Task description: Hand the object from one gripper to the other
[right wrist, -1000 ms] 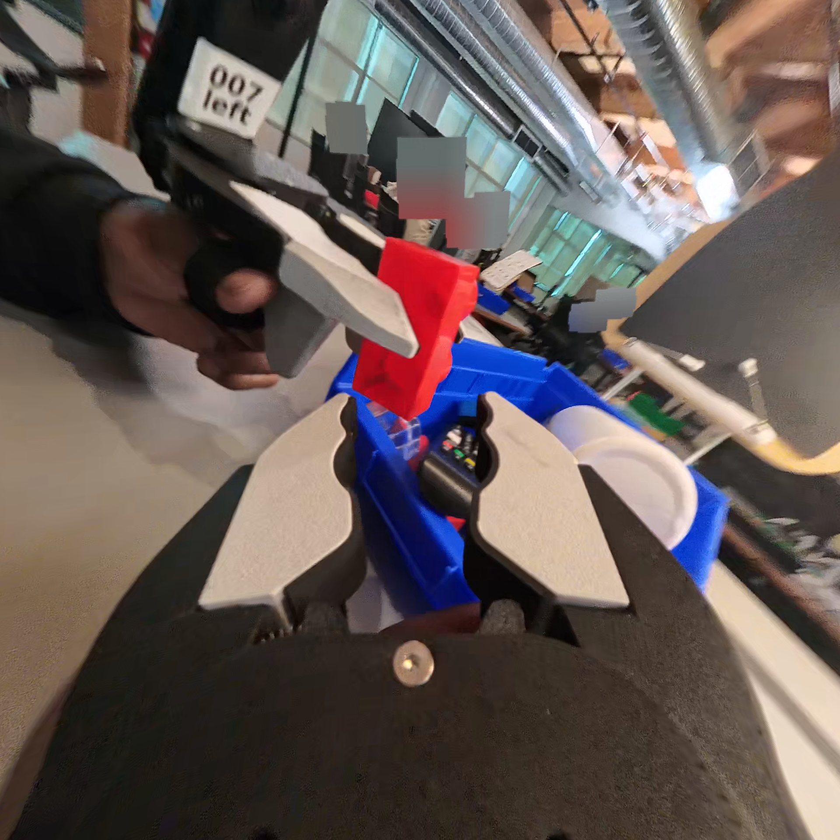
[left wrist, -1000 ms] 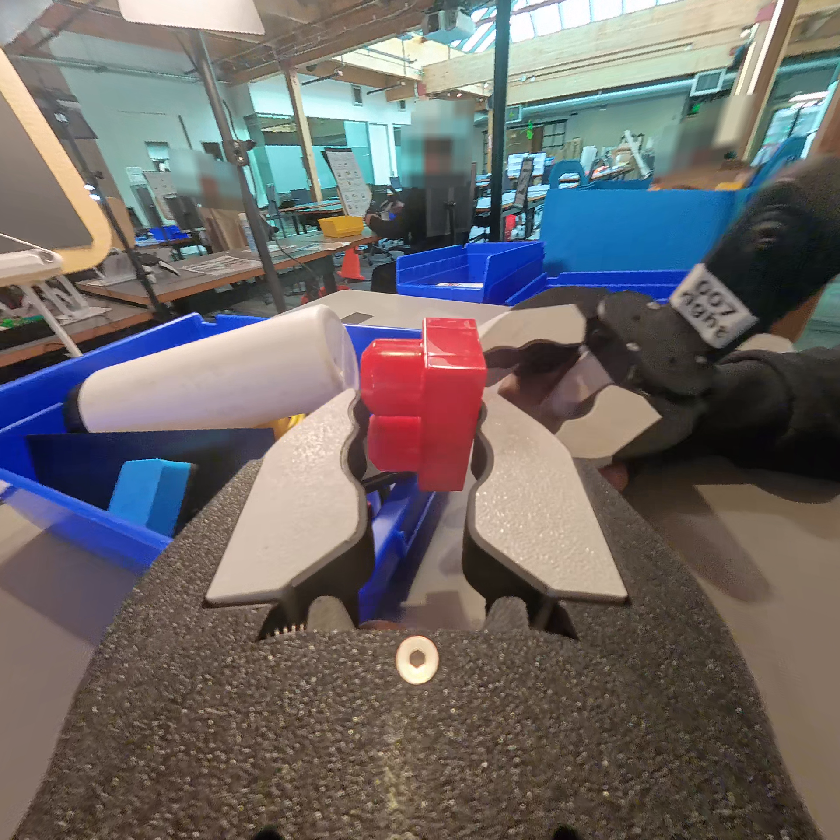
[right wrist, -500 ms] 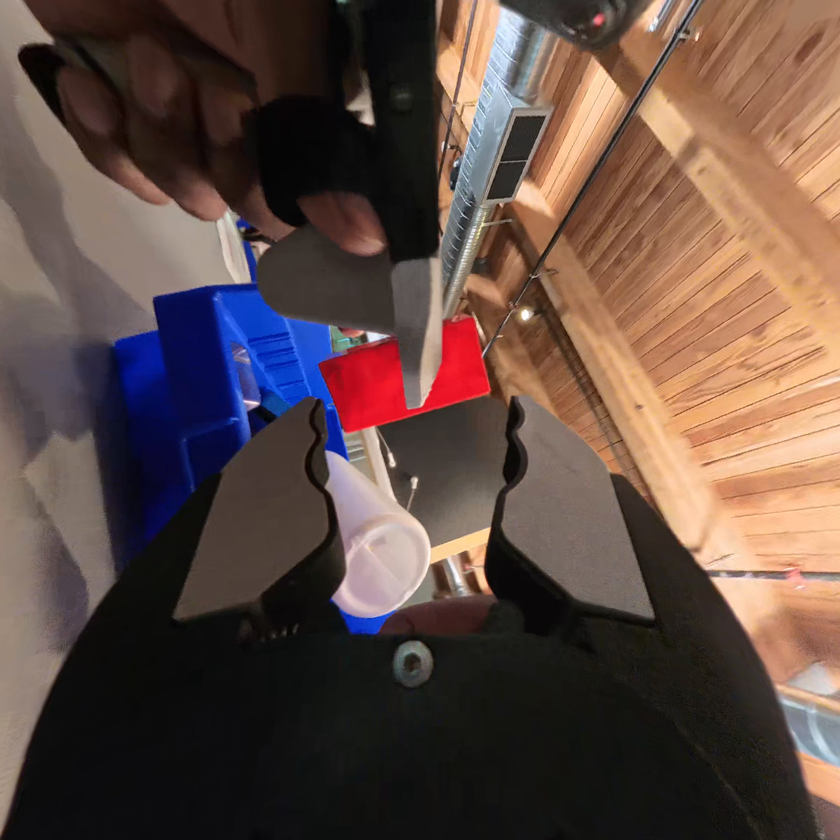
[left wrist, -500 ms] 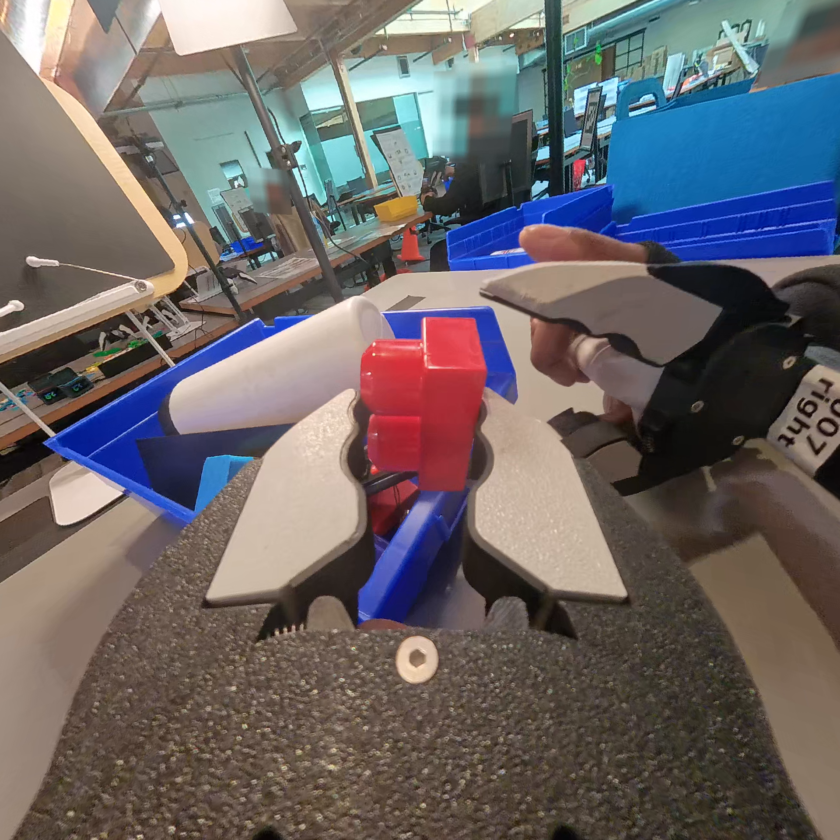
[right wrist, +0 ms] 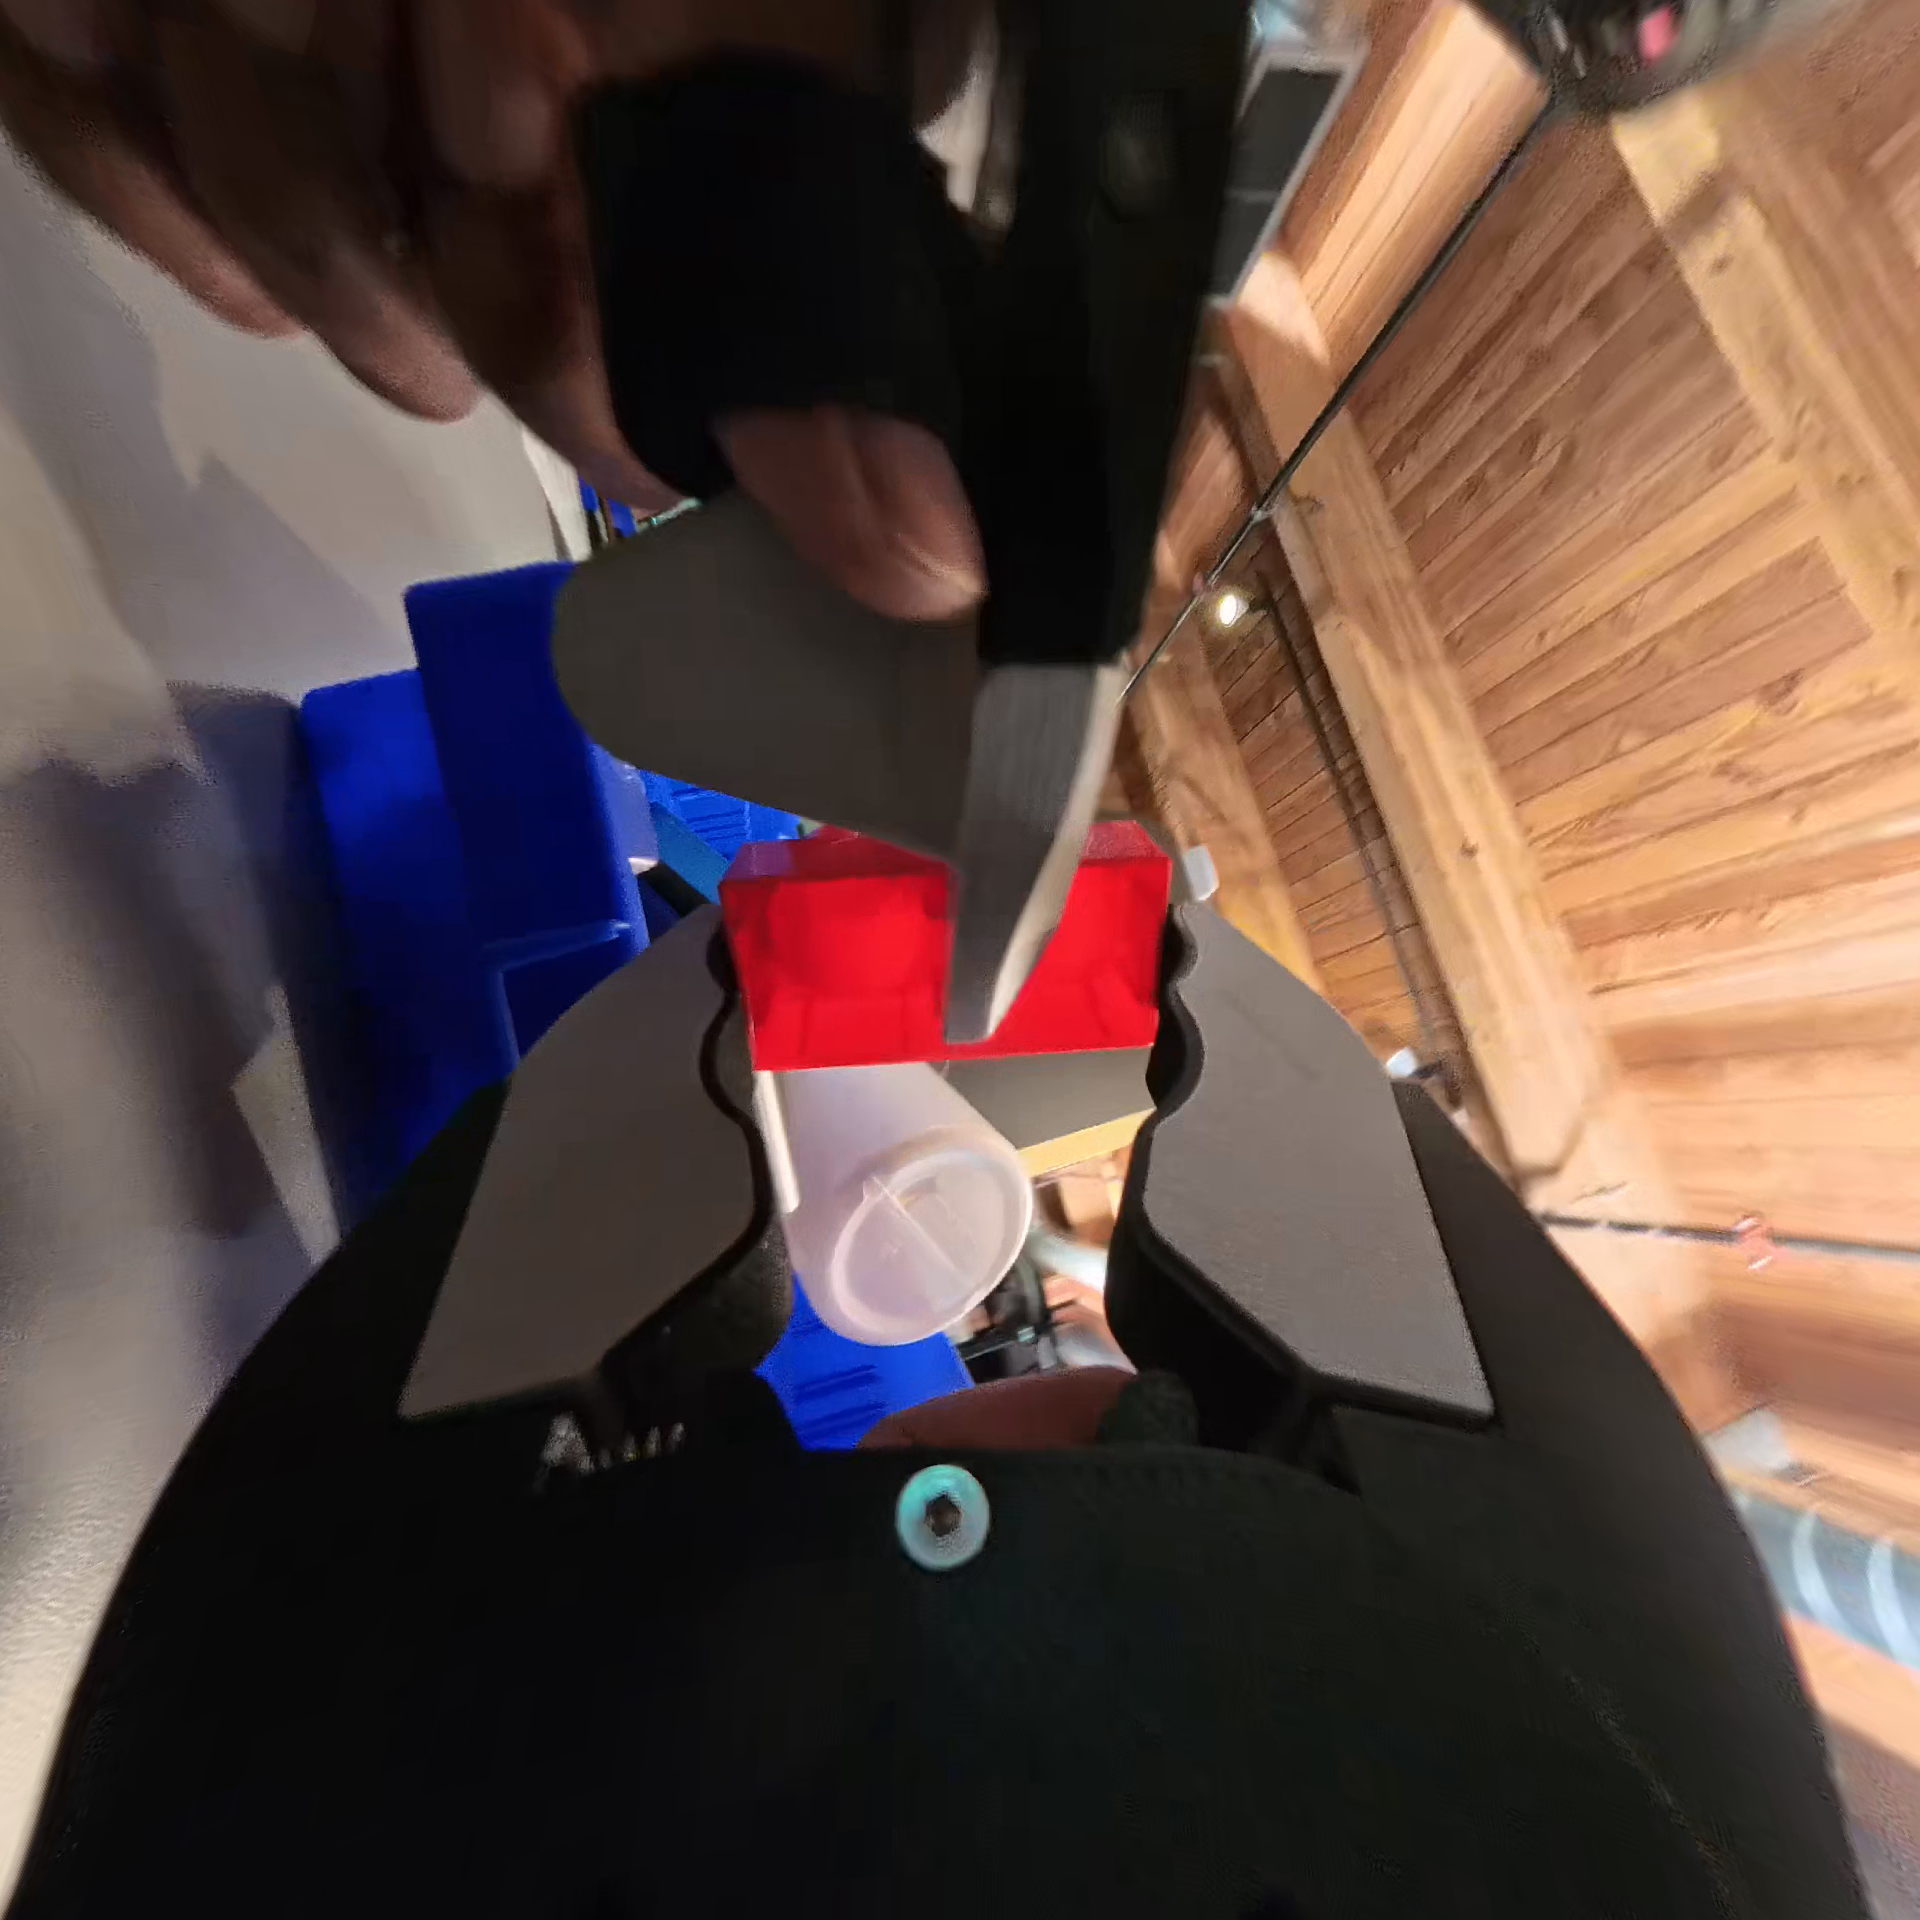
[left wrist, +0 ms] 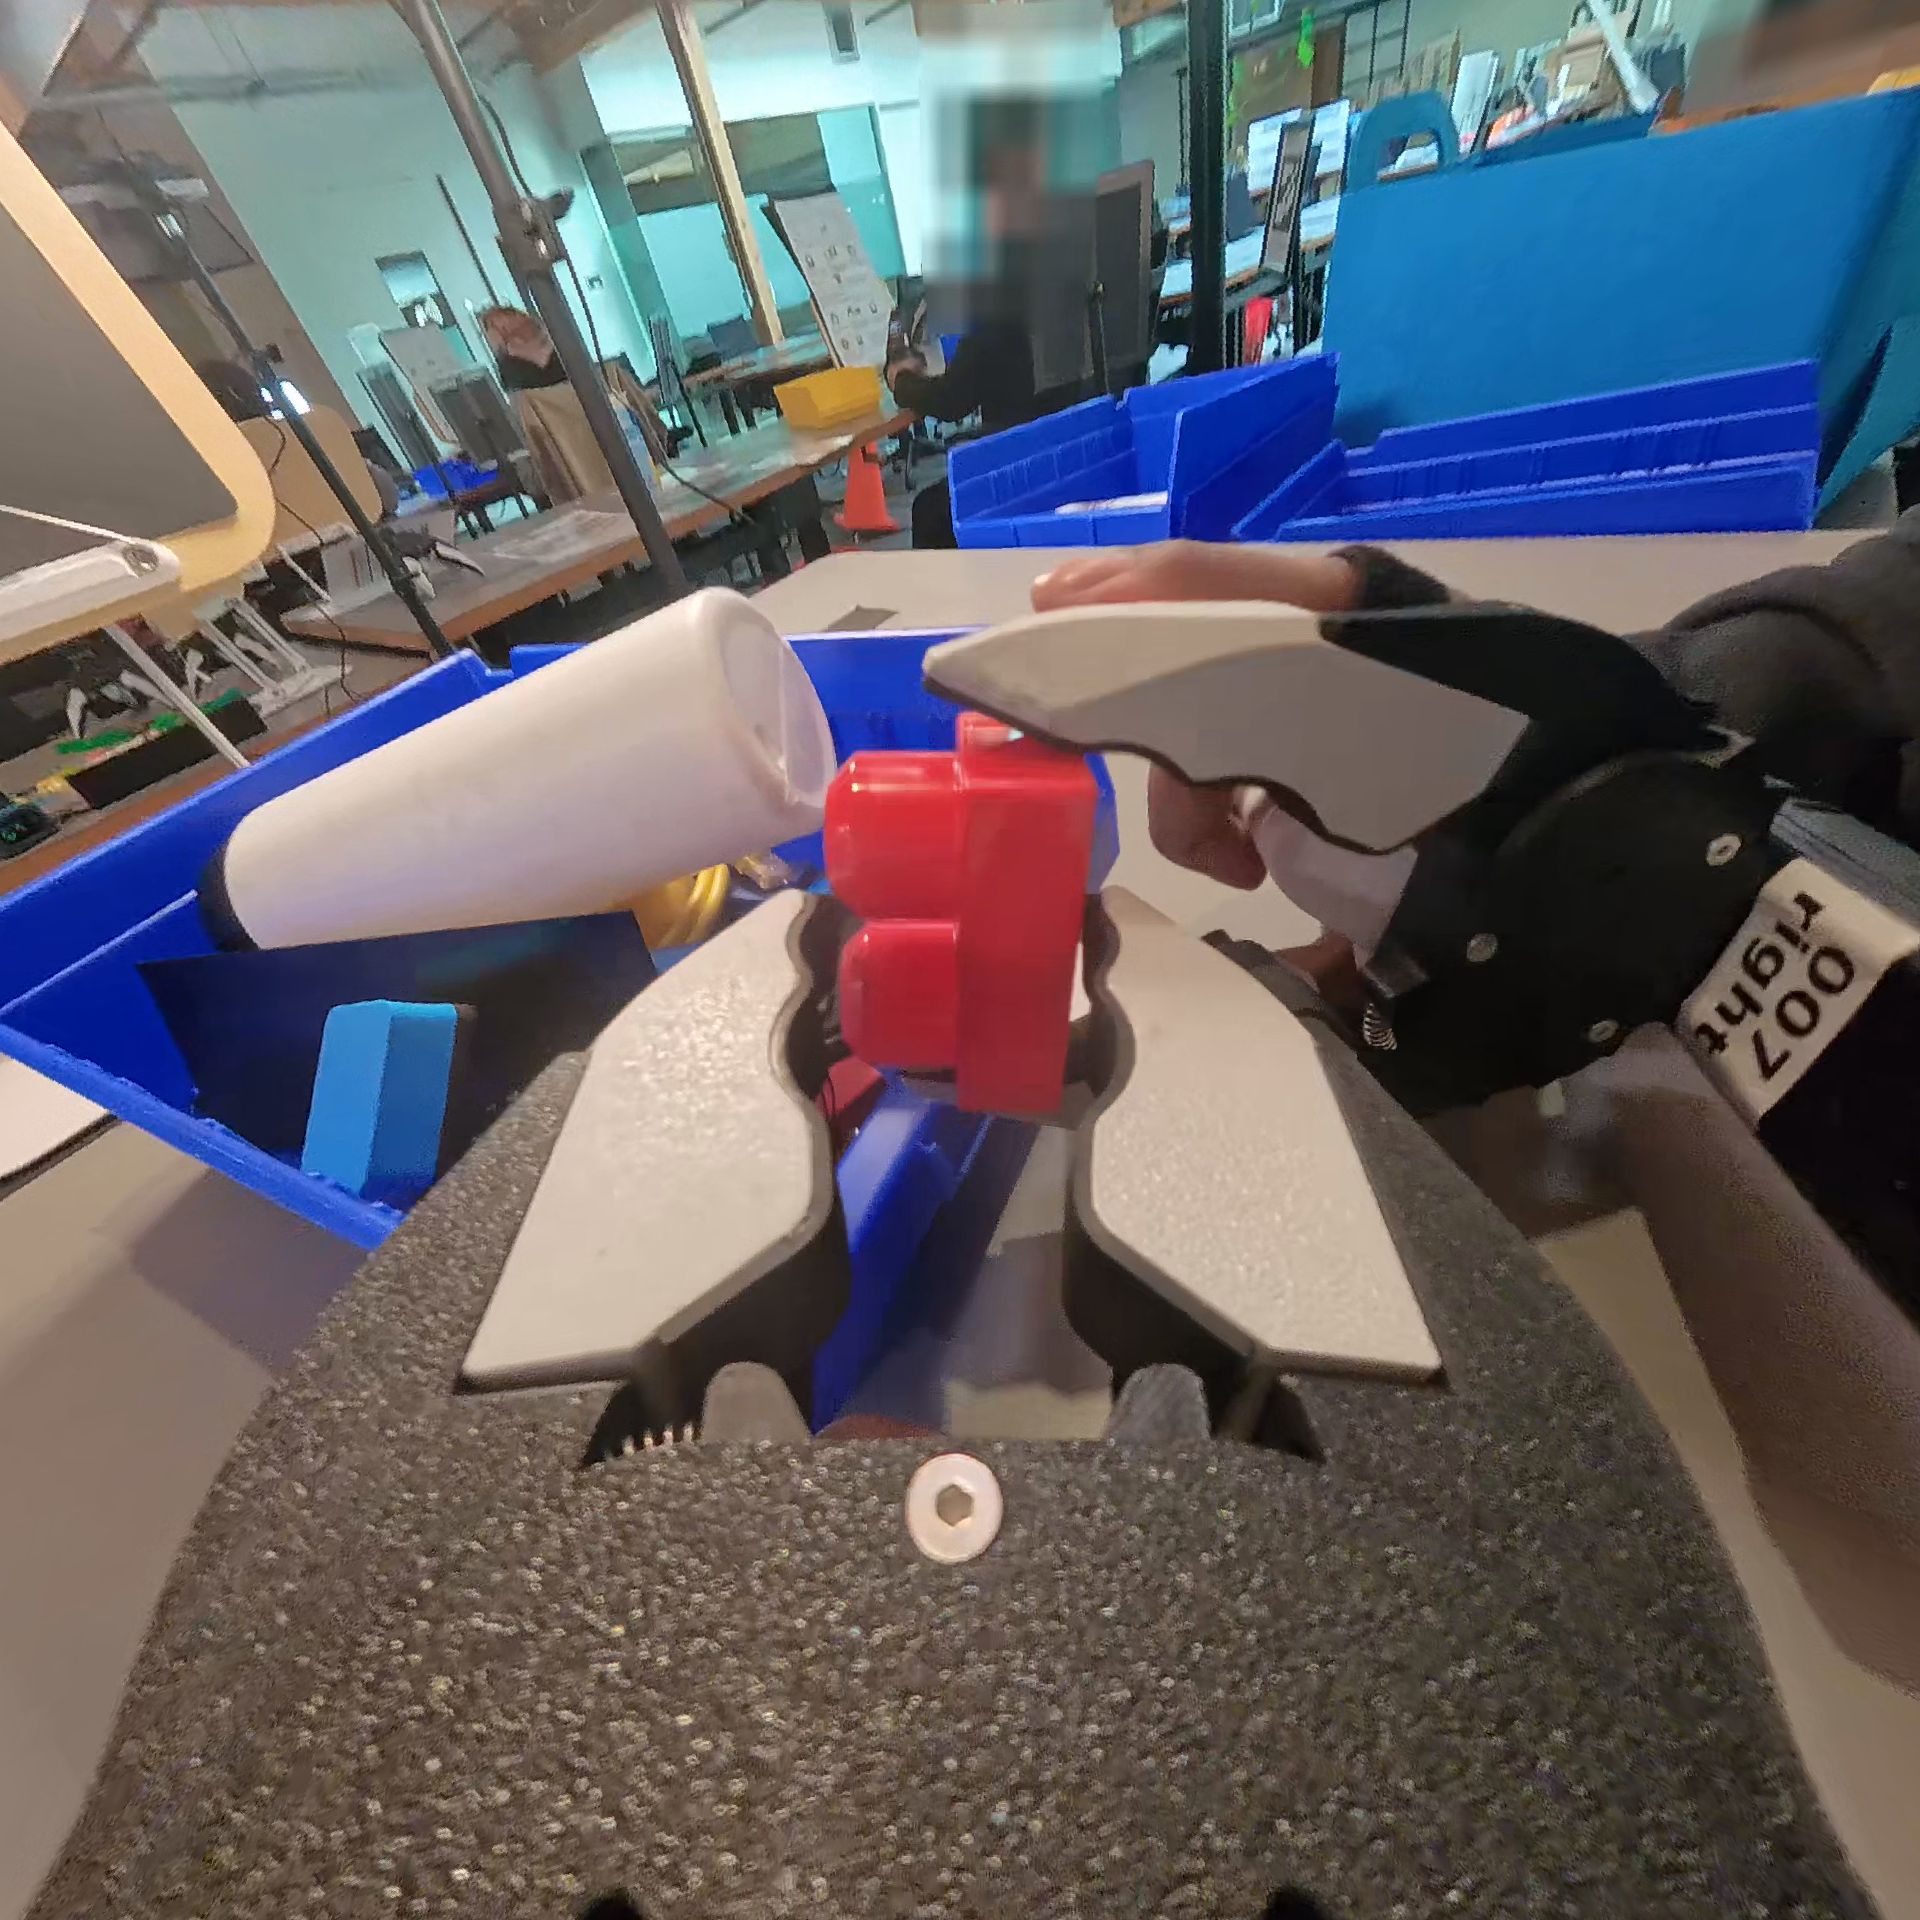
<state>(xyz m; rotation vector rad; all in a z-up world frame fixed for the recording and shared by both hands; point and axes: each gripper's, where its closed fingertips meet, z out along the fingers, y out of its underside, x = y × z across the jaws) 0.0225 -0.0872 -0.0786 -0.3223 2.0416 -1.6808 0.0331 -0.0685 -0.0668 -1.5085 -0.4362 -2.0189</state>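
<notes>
The red block (left wrist: 961,925), a studded toy brick, is clamped between the fingertips of the left gripper (left wrist: 951,997), held up near the blue bin (left wrist: 125,997) and its white tube (left wrist: 520,790); the right gripper (right wrist: 951,997) has come in from the right, its fingers bracketing the block's two ends. I cannot tell whether they have closed on it. It looks light, rigid and smooth, likely slippery; flat end faces, clear of the studs, seem the surest hold.

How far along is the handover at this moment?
Done: the right gripper has reached the red block and brackets its ends. In hand: the left gripper clamps the block. Left: the right closes firmly, the left lets go.
</notes>
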